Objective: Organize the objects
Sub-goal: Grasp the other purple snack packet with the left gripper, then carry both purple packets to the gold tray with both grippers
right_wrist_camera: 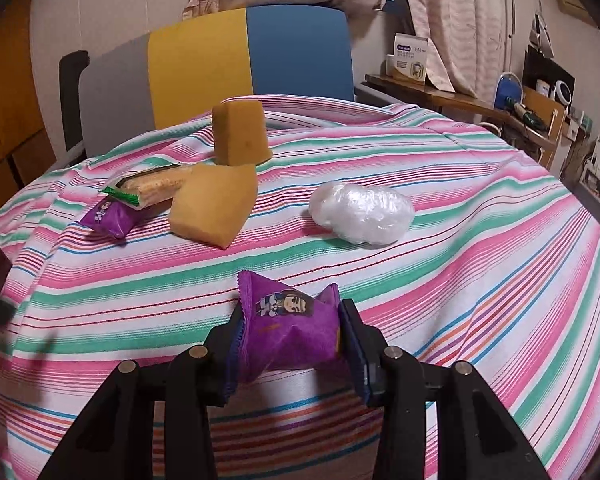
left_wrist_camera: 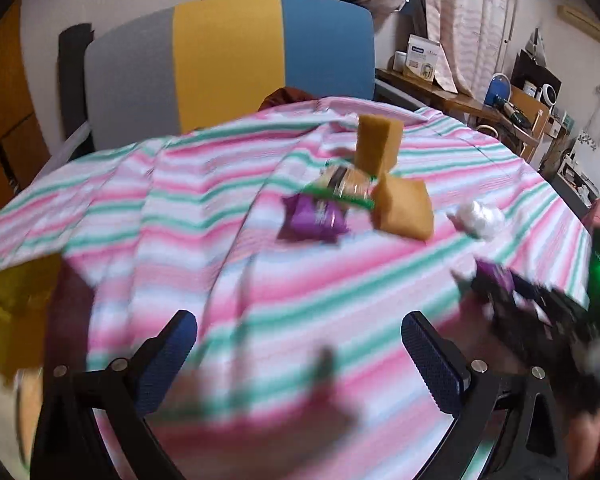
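Right gripper [right_wrist_camera: 292, 344] is clamped on a purple snack packet [right_wrist_camera: 288, 324], pads squeezing it from both sides so the wrapper buckles between them. The packet sits low over the near part of the surface [right_wrist_camera: 480, 280], which is covered in a pink, green and white striped cloth.

Left gripper [left_wrist_camera: 300, 360] is wide open with nothing between its fingers [left_wrist_camera: 432, 364], hovering over bare cloth toward the near left of the surface (this view is heavily motion-blurred, so detail is poor).

Rest of the items cluster toward the far edge:
- second purple packet [right_wrist_camera: 110, 216], far left of the cluster
- long clear-wrapped biscuit pack with green ends [right_wrist_camera: 152, 188], lying against that packet and partly over it
- tan sponge block [right_wrist_camera: 214, 208], lying flat, touching the biscuit pack's right end
- another tan sponge block [right_wrist_camera: 240, 132], upright just behind it, nearest the far edge
- white crumpled plastic bundle [right_wrist_camera: 362, 212], apart from the others to the right, mid-surface

A chair [right_wrist_camera: 204, 64] with grey, yellow and blue back panels stands just beyond the far edge. A yellow-brown box shape [left_wrist_camera: 16, 312] shows at the left edge of the left wrist view, too blurred to identify.
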### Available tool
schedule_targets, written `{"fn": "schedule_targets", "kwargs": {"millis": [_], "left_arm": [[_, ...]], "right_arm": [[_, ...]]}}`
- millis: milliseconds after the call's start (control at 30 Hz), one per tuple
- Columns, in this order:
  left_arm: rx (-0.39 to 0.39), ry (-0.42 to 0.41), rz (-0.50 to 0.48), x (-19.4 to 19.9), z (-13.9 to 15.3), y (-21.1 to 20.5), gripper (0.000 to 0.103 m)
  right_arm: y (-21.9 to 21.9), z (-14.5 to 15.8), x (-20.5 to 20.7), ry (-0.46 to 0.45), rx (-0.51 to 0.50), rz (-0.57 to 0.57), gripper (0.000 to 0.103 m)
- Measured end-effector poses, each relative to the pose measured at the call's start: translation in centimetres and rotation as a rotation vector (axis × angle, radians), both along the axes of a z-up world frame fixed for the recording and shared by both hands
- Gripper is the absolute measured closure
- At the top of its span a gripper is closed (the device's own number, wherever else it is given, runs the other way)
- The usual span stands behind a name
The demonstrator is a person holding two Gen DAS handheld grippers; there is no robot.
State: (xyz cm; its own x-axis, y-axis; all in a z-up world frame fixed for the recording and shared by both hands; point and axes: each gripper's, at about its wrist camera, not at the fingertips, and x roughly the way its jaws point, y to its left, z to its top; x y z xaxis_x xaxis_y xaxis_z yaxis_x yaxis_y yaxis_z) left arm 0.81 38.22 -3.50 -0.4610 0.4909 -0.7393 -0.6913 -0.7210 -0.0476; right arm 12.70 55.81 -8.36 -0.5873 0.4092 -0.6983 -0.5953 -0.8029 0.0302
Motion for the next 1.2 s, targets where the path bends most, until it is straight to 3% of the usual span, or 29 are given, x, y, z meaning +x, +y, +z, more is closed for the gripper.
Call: {"fn": "schedule_targets", "kwargs": {"millis": [267,367,433,533,600,800,1200], "left_arm": [[-0.063,0.068,0.028,-4.9,-1.7,7.2,0.001],[-0.095,0.070,-0.002,-5.4,-2.7,8.6,0.010],[-0.104,0.065,-0.031,-5.6,-3.3,9.3,0.023],[-0.127,0.039,-0.037,-6.0,-4.5,9.8,0.034],[-0.091,0.025,-0.039,-6.1,-4.4,9.4,0.046],[0.019,0.004,-0.002,-5.9,-4.0,6.2,0.046],[0.120,0.002,0.098,-2.8,-4.0,-2.7,0.046]], "right_arm": [[0.1,-0.1,0.1,0.012,0.004,-0.001,0.059],[0.4,-0.4,0.0,0.008,-0.012,-0.007,0.059],[0.6,-0.6,0.1,0.012,-0.023,-0.010,0.059],[0.7,-0.7,0.0,0.011,-0.027,-0.011,0.059],[0.6,-0.6,0.0,0.011,-0.024,-0.012,0.059],[0.5,-0.6,0.0,0.006,-0.017,-0.013,0.059],[-0.1,-0.4,-0.4,-0.019,0.029,-0.009,0.060]]}}
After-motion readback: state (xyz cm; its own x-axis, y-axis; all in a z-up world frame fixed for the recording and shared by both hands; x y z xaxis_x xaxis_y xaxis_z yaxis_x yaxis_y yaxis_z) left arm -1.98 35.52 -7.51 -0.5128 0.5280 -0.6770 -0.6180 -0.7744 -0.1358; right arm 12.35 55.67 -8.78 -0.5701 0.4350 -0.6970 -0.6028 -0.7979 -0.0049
